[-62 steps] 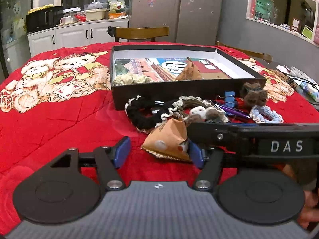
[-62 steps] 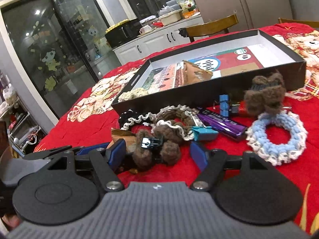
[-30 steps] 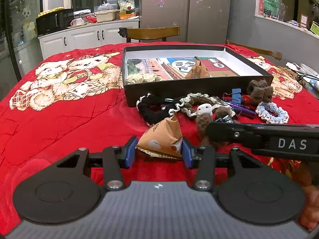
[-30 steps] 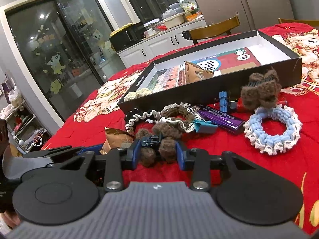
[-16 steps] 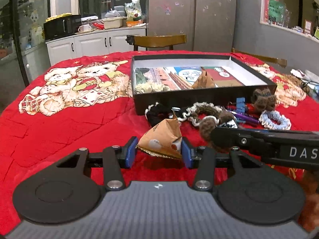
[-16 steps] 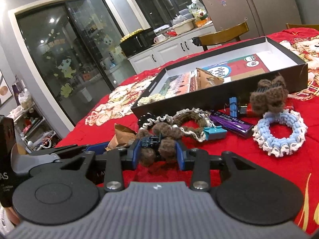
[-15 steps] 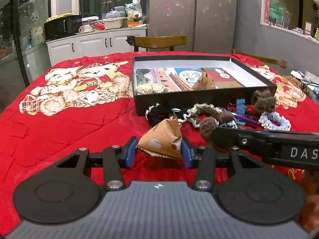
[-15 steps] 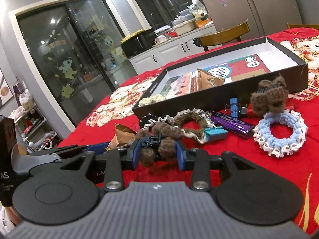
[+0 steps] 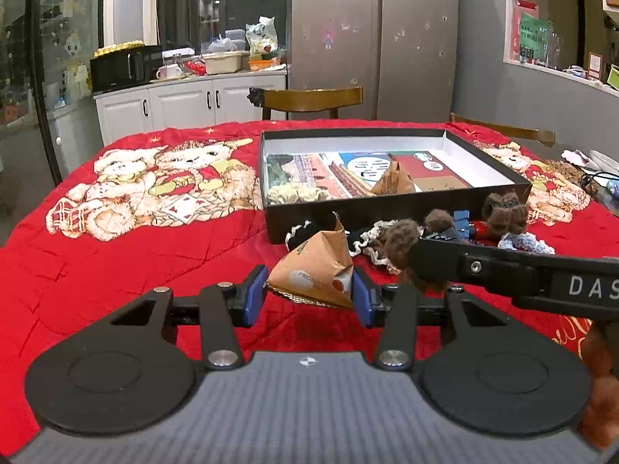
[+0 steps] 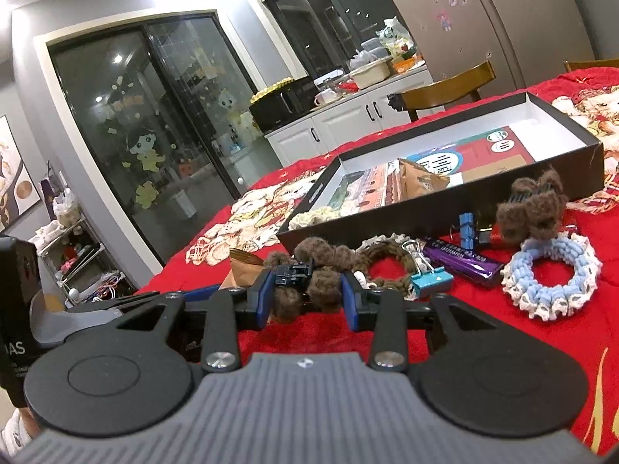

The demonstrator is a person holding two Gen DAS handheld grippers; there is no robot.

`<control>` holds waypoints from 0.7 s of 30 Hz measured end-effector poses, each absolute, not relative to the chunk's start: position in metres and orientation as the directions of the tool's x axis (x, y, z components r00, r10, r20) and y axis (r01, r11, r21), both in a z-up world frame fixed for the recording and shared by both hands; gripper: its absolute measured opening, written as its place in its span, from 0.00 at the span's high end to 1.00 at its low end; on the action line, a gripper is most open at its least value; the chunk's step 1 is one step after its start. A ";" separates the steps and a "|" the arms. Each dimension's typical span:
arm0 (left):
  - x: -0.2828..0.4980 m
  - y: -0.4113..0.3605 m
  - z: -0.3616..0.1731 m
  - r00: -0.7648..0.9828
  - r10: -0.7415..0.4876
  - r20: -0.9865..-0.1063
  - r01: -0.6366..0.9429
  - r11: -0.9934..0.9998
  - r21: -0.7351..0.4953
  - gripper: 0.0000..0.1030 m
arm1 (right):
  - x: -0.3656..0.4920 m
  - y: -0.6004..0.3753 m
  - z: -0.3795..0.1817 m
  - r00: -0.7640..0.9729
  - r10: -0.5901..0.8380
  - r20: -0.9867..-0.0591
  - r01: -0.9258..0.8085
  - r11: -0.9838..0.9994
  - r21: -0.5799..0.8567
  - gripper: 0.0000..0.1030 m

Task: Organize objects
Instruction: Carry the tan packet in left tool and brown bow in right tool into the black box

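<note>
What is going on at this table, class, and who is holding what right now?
A person is tidying small items off a red blanket into a black box, using a handheld gripper in each hand. The left gripper is clamped on a brown triangular paper packet. The right gripper is clamped on a fuzzy brown hair clip. Both items are in front of the box, not yet inside. Another packet and a cream scrunchie already lie in it; more scrunchies and clips wait outside.
</note>
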State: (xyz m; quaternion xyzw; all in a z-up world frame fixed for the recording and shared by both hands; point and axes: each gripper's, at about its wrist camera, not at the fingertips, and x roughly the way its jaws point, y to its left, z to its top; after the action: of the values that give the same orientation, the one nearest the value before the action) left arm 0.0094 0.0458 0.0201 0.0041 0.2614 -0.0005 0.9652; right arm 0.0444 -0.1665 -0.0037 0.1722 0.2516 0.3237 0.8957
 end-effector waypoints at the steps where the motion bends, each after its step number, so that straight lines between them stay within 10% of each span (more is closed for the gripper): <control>1: 0.008 0.046 0.021 0.866 0.003 -0.500 0.001 1.000 0.008 0.49 | 0.044 -0.167 -0.003 0.667 0.665 -0.337 -0.491 0.732 0.472 0.61; 21: 0.003 0.047 0.059 0.909 0.007 -0.417 -0.002 1.000 0.013 0.49 | 0.041 -0.190 0.048 0.796 0.534 -0.285 -0.400 0.818 0.413 0.61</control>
State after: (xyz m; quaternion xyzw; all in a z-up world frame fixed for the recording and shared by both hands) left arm 0.0026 0.0467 0.0593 0.0062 0.2134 0.0024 0.9769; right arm 0.0406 -0.1902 0.0480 0.1680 0.1980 0.2503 0.9327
